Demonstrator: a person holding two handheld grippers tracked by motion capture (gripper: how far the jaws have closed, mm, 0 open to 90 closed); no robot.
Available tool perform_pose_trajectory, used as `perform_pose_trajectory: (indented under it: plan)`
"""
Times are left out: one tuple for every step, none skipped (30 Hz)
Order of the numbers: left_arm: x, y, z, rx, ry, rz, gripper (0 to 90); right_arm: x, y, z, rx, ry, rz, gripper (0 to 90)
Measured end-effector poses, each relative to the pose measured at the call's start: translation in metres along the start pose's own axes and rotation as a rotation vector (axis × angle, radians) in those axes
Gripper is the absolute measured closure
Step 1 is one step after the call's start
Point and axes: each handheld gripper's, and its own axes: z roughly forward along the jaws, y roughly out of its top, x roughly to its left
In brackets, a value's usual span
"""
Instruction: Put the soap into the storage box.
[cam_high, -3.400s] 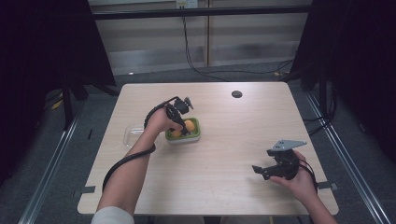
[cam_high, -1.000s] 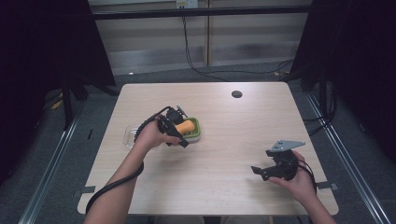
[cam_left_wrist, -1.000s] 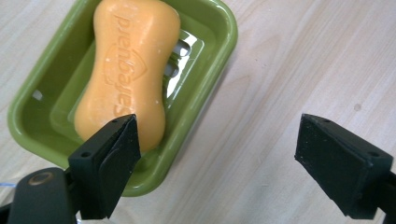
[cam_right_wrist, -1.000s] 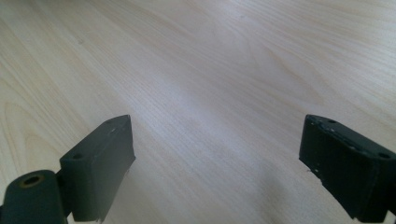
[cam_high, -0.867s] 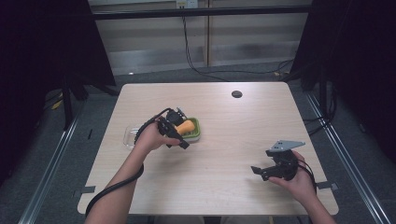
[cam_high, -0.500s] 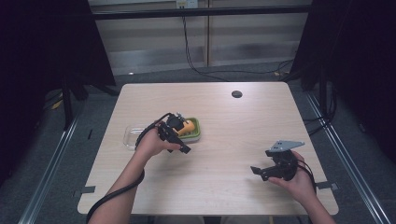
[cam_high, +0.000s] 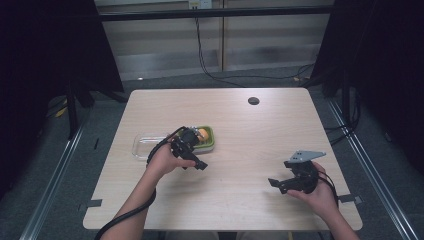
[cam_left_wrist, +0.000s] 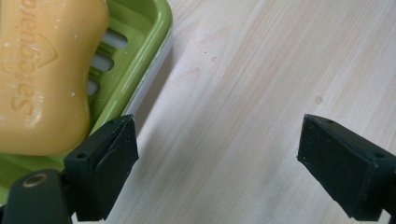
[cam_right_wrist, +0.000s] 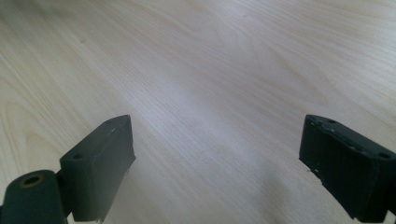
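Note:
An orange bar of soap (cam_high: 202, 134) (cam_left_wrist: 44, 70) lies in a green soap dish (cam_high: 212, 139) (cam_left_wrist: 135, 56) left of the table's middle. My left gripper (cam_high: 192, 161) (cam_left_wrist: 229, 172) hovers just in front of the dish, open, with bare wood between its jaws; in the left gripper view one jaw sits close to the dish's corner. My right gripper (cam_high: 280, 184) (cam_right_wrist: 224, 172) rests low over the table near the front right, open and holding nothing.
A clear plastic lid or tray (cam_high: 145, 145) lies on the wooden table (cam_high: 250, 210) just left of the green dish. A small dark round hole (cam_high: 253, 101) marks the table's far side. Black cables trail from both grippers.
My left gripper has pulled back from above the soap dish toward the person and stands open in front of it, with the soap left in the dish. The right gripper has not moved.

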Motion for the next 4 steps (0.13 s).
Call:
perform_pose_trajectory:
  plan:
    - [-0.0002,-0.0013,0.001,-0.004,-0.001,-0.002,11.9,-0.0001,-0.0001,0.0001,0.0,0.002,-0.004,9.7]
    - [-0.0004,-0.0029,0.0028,-0.016,-0.007,-0.007,12.0,0.0,-0.0001,0.0001,0.0,0.002,-0.003,9.7]
    - [-0.0009,-0.0041,0.0033,-0.011,-0.007,-0.009,11.9,-0.0001,0.0,0.0001,0.0,0.002,-0.003,9.7]
    - [-0.0009,-0.0041,0.0033,-0.011,-0.007,-0.009,12.0,0.0001,0.0002,0.0001,0.003,0.0,0.0,9.7]
